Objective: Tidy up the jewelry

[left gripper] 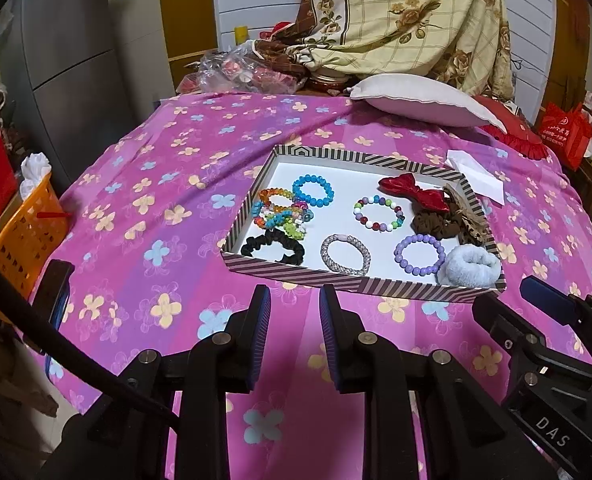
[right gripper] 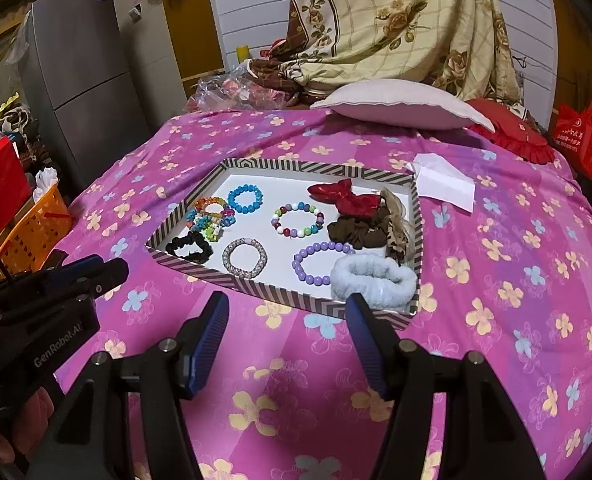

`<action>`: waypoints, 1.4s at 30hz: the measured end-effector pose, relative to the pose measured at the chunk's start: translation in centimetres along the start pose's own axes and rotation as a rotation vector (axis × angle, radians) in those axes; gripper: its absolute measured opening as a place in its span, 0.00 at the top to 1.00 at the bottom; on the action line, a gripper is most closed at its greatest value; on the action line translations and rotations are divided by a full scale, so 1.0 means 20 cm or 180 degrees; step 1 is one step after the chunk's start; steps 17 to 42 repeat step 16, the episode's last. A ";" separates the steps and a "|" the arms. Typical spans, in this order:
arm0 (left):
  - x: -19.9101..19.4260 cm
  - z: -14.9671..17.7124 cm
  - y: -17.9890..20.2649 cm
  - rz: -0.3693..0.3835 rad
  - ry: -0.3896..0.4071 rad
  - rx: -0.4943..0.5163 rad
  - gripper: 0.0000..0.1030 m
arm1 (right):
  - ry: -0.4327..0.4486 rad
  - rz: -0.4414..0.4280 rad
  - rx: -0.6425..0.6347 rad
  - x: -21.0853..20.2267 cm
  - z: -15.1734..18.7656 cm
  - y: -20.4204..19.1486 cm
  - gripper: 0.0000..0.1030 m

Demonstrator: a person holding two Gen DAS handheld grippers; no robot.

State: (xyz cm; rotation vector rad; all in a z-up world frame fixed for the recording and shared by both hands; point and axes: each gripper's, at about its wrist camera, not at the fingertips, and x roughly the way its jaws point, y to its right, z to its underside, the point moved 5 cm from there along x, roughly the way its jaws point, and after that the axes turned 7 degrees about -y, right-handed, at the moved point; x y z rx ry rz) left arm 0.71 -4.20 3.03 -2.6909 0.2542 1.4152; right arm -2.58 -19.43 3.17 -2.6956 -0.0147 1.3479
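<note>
Left wrist view: a bed under a pink flowered sheet (left gripper: 144,216) fills the frame, a grey cabinet (left gripper: 72,64) to its left, a floral quilt (left gripper: 407,16) heaped at the head above a pale pillow (left gripper: 423,100) and a red cushion (left gripper: 511,132). An orange basket (left gripper: 28,236) stands off the bed's left edge and a red bag (left gripper: 567,132) off the right. A striped tray (left gripper: 335,280) lies mid-bed, with white paper (left gripper: 479,176) just beyond its far right corner. Inside, along the right wall, sit a grey scrunchie (left gripper: 469,266) in the near corner, a brown scrunchie (left gripper: 439,222) and a red bow (left gripper: 415,192) behind it. A black scrunchie (left gripper: 274,248) occupies the near left corner, a tangle of bright bracelets (left gripper: 282,212) behind it, touching a blue bracelet (left gripper: 313,190). A silver bracelet (left gripper: 345,254), a purple bracelet (left gripper: 419,254) and a mixed-bead bracelet (left gripper: 377,214) lie apart on the white floor. The left gripper (left gripper: 295,312) hovers short of the tray's near wall, jaws parted narrowly, holding nothing. The right gripper (right gripper: 288,316) hangs before the near right corner, spread wide and empty, one finger (right gripper: 365,344) overlapping the wall below the grey scrunchie. Nothing covers the jewelry.
</note>
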 end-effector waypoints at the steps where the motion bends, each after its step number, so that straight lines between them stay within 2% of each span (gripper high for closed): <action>1: 0.00 0.00 0.00 0.0003 0.0000 -0.0001 0.57 | -0.0005 -0.0001 -0.0001 0.00 0.00 0.00 0.38; 11: 0.02 0.01 0.01 0.0058 0.0040 -0.0005 0.57 | -0.0044 -0.0006 0.0004 0.03 0.01 0.02 0.38; 16: 0.06 0.02 -0.02 -0.0018 0.0007 0.0016 0.57 | -0.0005 0.0060 0.0041 0.02 0.00 0.12 0.37; 42: 0.06 0.02 -0.02 -0.0018 0.0007 0.0016 0.57 | -0.0005 0.0060 0.0041 0.02 0.00 0.12 0.37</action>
